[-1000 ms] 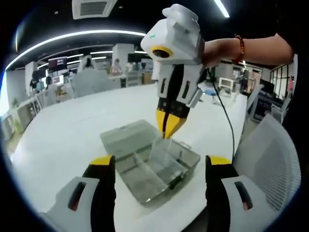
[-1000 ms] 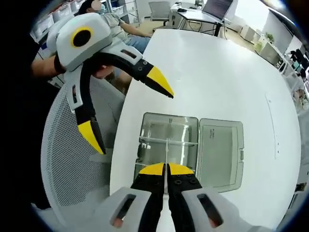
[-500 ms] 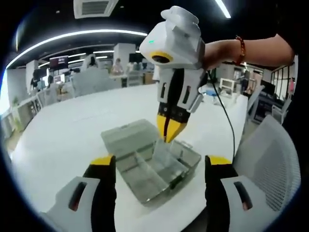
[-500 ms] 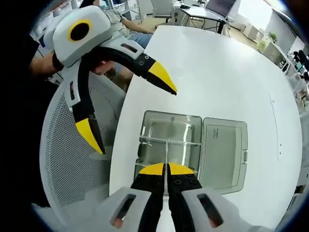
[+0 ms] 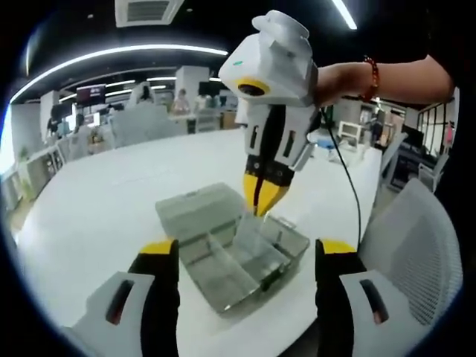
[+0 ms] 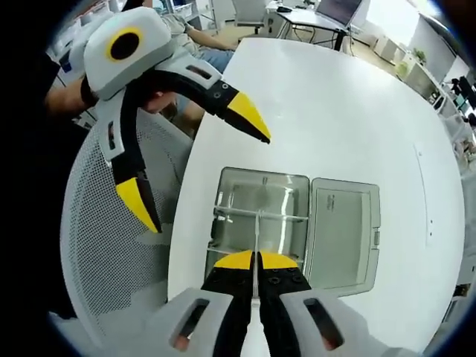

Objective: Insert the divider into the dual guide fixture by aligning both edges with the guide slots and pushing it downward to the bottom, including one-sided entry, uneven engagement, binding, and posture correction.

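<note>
The right hand-held gripper (image 6: 254, 260) clenches the clear divider (image 6: 256, 230) edge-on, directly over the open box (image 5: 230, 249) on the white counter (image 6: 335, 111); the left hand-held gripper (image 5: 242, 249) (jaws spread) hovers alongside.

Big round white desk (image 5: 104, 201), mostly bare. White mesh-back office chair (image 6: 104, 245) right up against its edge. Further back: more desks with monitors (image 5: 88, 97), a few people sitting around, long ceiling light strips (image 5: 111, 56), an AC vent (image 5: 145, 11) overhead.
</note>
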A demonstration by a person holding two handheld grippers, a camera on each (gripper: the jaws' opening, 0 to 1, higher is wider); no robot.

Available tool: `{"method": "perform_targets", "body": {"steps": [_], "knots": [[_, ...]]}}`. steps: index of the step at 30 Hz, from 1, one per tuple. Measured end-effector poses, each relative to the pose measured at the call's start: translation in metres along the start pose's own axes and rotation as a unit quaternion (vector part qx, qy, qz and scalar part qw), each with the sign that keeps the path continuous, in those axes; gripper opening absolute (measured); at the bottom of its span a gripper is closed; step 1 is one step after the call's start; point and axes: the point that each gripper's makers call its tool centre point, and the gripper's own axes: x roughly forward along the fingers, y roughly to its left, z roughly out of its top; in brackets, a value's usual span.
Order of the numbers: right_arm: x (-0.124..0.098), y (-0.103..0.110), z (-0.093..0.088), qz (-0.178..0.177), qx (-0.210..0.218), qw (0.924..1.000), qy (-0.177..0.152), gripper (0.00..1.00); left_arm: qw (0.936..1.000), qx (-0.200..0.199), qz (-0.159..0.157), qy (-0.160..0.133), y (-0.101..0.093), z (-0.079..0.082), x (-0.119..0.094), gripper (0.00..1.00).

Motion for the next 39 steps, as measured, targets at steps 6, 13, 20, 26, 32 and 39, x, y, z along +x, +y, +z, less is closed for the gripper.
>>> {"method": "perform_targets", "body": {"steps": [6,13,20,26,32,39], "knots": [[0.0011,0.0006,-0.0036,0.002,0.001,1.0,0.005,0.0,1.0,0.001,-0.004,0.002,-0.0011,-0.0007,0.0013,0.73],[0.0017,-0.0001,-0.0005,0.005,0.007,1.0,-0.001,0.0,1.0,-0.004,-0.001,-0.002,0.0006,0.0,0.0004,0.73],[0.0033,0.0004,0.0033,0.007,0.006,1.0,-0.003,0.0,1.0,-0.005,-0.002,-0.002,0.0,0.0003,0.0,0.73],[0.0035,0.0002,0.004,0.005,0.002,1.0,0.0,0.0,1.0,-0.007,-0.001,-0.002,0.0007,-0.0002,-0.0009,0.72],[0.0038,0.0014,0.004,0.007,0.004,1.0,0.001,0.0,1.0,-0.007,-0.003,-0.001,-0.0007,0.0001,-0.0001,0.72],[0.0039,-0.0005,0.0037,0.005,0.005,1.0,-0.001,0.0,1.0,-0.007,-0.003,0.0,-0.0006,-0.0005,0.0007,0.72]]}}
